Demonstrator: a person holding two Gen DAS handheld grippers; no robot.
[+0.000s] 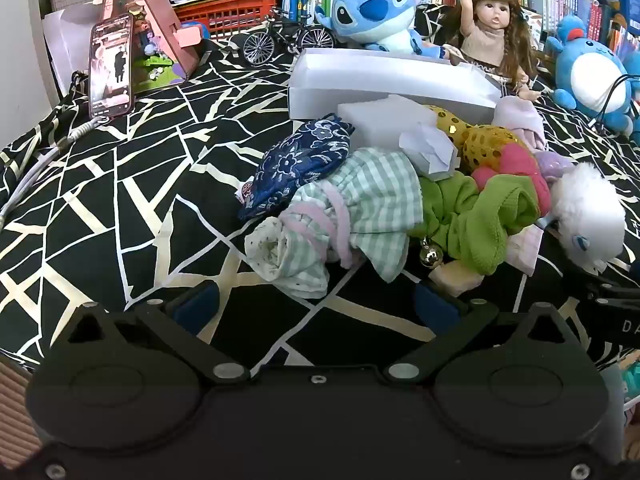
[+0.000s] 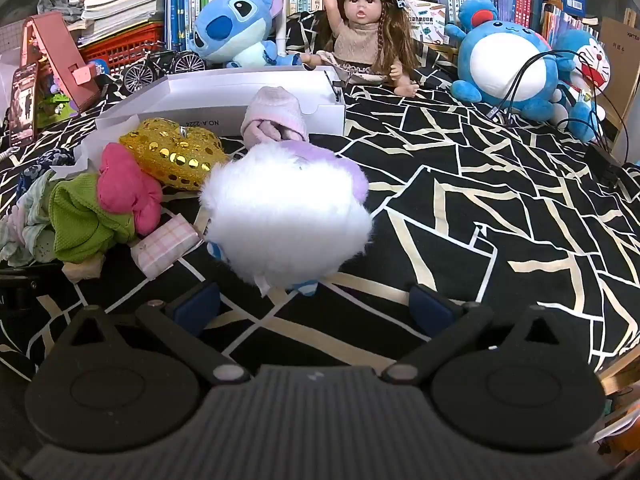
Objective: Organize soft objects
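Observation:
A heap of soft things lies on the black patterned cloth (image 1: 120,208). It holds a green-checked garment (image 1: 360,216), a navy floral cloth (image 1: 304,160), a green knit piece (image 1: 476,220), a pink piece (image 1: 516,168), a gold sequin heart (image 2: 172,152) and a white fluffy toy (image 2: 288,216). A white box (image 1: 384,80) (image 2: 224,96) stands open behind the heap. My left gripper (image 1: 316,304) is open just short of the checked garment. My right gripper (image 2: 316,304) is open, with the fluffy toy's near edge right in front of its gap. Neither holds anything.
At the back sit a blue plush alien (image 1: 372,8), a doll (image 2: 368,28) and a round blue plush (image 2: 504,68). A phone (image 1: 112,64), a pink house model (image 1: 148,24) and a toy bicycle (image 1: 288,40) stand far left. Cables (image 2: 560,80) trail at right. Bookshelves line the rear.

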